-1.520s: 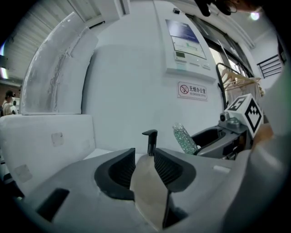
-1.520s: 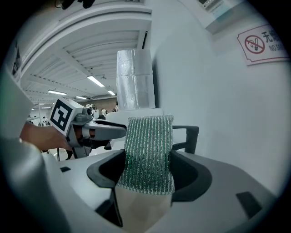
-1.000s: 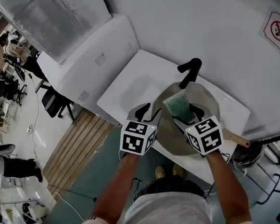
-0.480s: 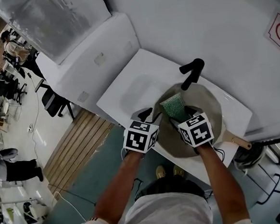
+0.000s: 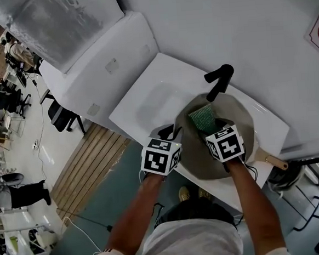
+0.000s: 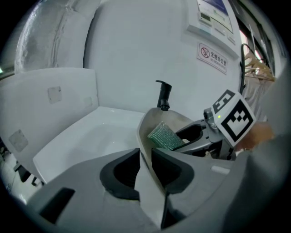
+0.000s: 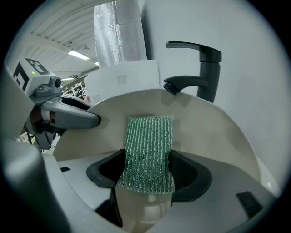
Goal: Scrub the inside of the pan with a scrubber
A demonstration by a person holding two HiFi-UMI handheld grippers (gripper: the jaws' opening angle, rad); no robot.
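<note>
Pinching the near rim of the pan (image 5: 243,127) in the sink (image 5: 146,103) with the left gripper (image 6: 144,169), jaws just closing onto it, and clamping the scrubber (image 7: 149,152) tight in the right gripper (image 7: 145,175) over the pan's inside, scrubbing apparently not yet begun.

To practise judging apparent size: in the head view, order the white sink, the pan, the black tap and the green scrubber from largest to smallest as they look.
1. white sink
2. pan
3. black tap and green scrubber: too alike to rank. The tap looks longer, the scrubber broader.
</note>
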